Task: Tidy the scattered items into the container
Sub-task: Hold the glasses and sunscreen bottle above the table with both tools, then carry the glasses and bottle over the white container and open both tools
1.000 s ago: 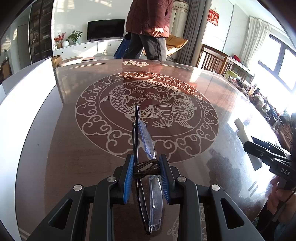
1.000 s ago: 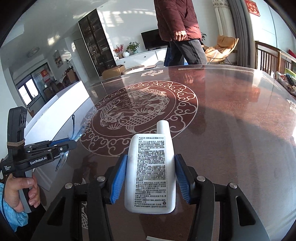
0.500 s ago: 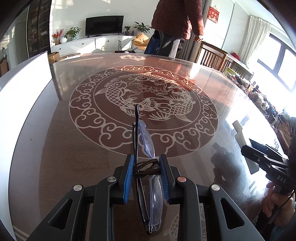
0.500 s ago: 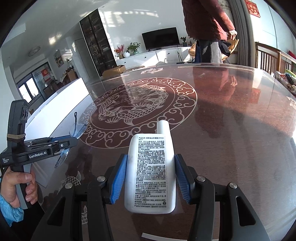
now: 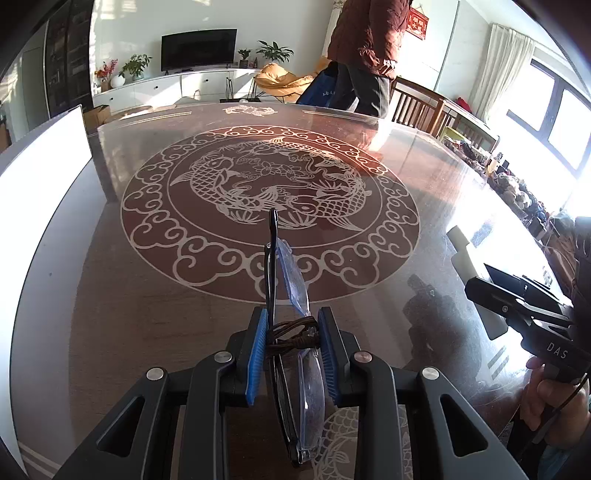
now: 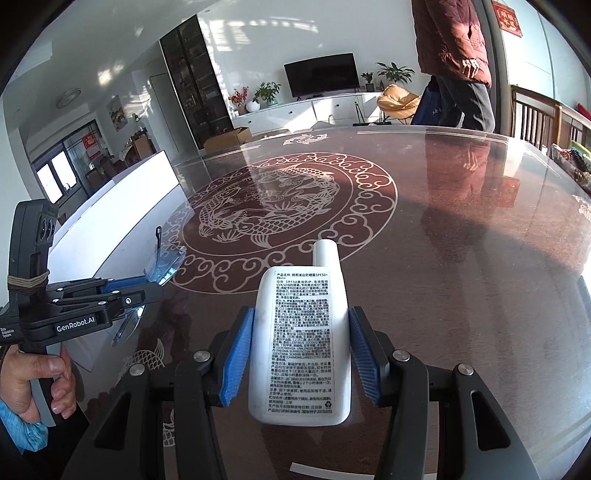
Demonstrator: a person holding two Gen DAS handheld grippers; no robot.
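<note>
Left wrist view: my left gripper [image 5: 290,341] is clamped on a pair of folded glasses [image 5: 291,332], pinching them at the middle where a brown cord is wound round the frame, one temple arm poking forward over the table [image 5: 424,177]. From the right wrist view, my right gripper [image 6: 299,345] is closed on a white bottle [image 6: 301,343], cap pointing away from me, blue pads pressed to both flat sides. Both items hang clear above the glass top with its fish pattern. So I judge this to be the carrying step: two of the scattered things are lifted and on their way.

The container itself I cannot pick out with certainty. A long white wall [image 6: 122,192] runs along the left side of the table and may be it, though I can't see inside. Next I would need to swing both loads left over that wall and release only once each is above an opening. A person in a red jacket [image 5: 369,33] stands at the far edge.
</note>
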